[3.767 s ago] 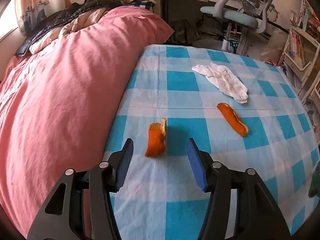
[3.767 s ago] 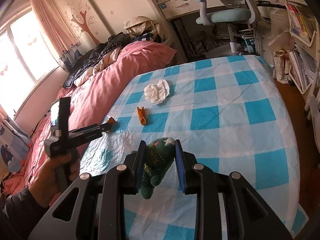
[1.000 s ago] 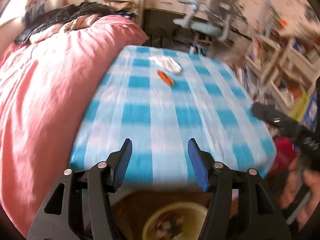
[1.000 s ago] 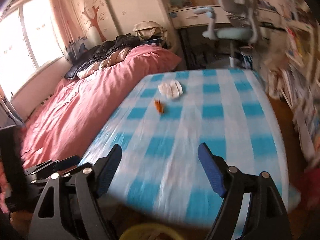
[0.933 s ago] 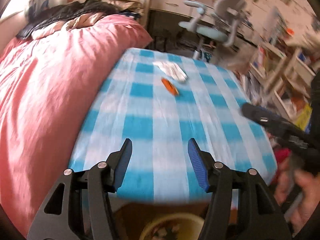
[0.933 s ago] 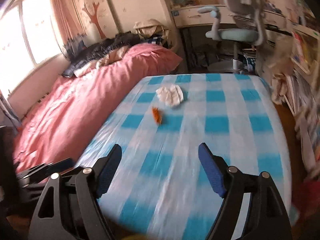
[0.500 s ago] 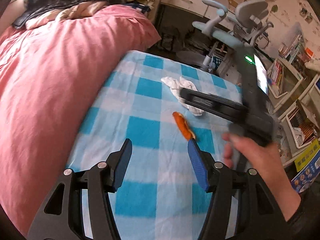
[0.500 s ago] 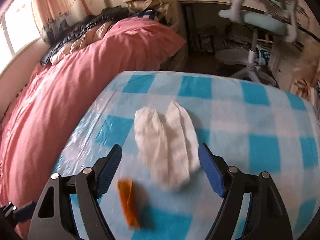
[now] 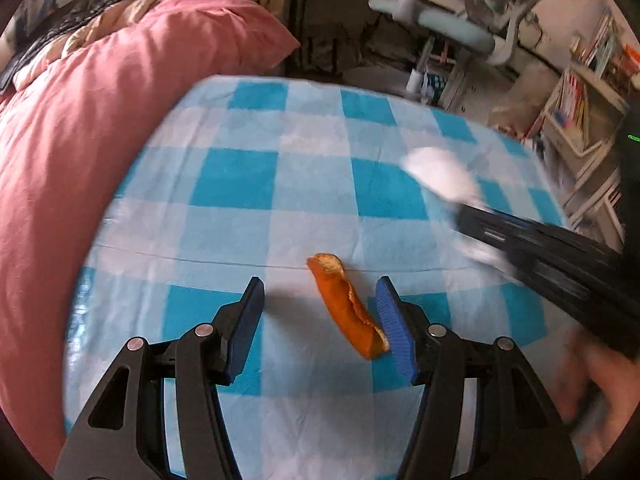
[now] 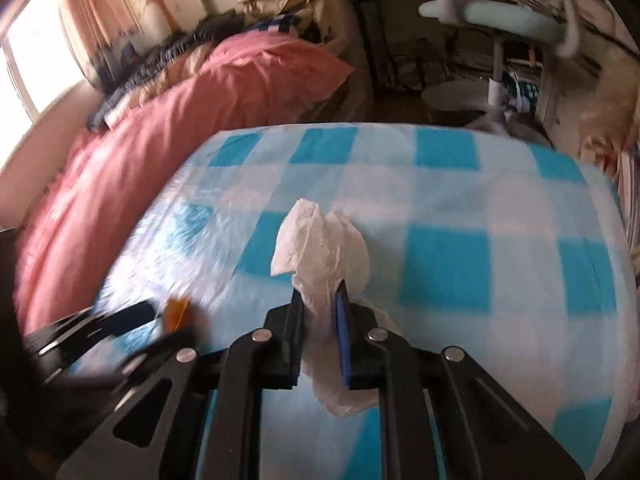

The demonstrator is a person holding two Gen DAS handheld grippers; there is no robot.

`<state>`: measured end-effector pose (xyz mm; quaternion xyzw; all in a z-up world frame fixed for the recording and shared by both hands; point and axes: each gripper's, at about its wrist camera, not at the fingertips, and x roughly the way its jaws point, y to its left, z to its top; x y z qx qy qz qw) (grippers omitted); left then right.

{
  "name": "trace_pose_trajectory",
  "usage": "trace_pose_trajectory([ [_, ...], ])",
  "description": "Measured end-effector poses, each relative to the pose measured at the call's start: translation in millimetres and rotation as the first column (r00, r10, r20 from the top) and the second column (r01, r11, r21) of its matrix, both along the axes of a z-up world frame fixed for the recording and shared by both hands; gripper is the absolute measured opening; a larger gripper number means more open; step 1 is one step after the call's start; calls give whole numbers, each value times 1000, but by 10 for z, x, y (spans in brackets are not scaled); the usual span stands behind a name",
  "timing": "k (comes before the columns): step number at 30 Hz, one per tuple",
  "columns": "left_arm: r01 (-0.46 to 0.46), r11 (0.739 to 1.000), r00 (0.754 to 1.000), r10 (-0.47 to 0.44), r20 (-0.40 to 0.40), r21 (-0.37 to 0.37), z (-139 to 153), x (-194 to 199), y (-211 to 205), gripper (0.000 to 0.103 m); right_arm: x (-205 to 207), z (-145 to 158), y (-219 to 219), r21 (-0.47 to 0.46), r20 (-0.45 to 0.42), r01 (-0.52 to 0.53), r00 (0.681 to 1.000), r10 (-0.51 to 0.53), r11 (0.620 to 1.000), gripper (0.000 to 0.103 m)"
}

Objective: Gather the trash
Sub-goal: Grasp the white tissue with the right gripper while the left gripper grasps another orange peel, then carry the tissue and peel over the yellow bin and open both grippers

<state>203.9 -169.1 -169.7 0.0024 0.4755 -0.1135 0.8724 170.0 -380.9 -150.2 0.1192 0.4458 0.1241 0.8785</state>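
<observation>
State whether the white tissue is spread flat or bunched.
Bunched: the right gripper, its jaws closing, pinches the crumpled white tissue into folds above the checked cloth.

The blue-and-white checked cloth is looking soft and a bit shiny. The crumpled white paper tissue is looking thin and wrinkly. The long orange peel is looking bumpy and dull.

We see our left black plastic gripper and right black plastic gripper, both with blue ribbed pads and silver screws.
</observation>
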Motion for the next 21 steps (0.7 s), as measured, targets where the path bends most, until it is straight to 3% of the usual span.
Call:
trace_pose_trajectory([
  [1,11,1000,1000,-11,14,25,-8,-10,-41,50,-185,30,-112,59,6,4,1000,-4,998,15],
  [3,50,998,999,-50,21,32,-5,-48,-68,15,-406,62,-261,179,23,5,1000,-9,984,15],
  [6,56,998,998,-56,8,-15,51,-114,30,14,-612,104,-345,341,9,12,1000,-16,940,15],
  [10,50,996,997,-46,55,-77,332,-431,233,14,-1019,314,-327,454,42,-1,999,-21,891,15],
  [16,86,980,974,-45,222,-182,915,-1247,610,14,-1689,637,-119,508,115,-26,993,-37,861,15],
  [21,83,983,956,-32,292,-166,1029,-2017,837,14,-2203,772,106,472,173,-40,984,-48,881,15],
])
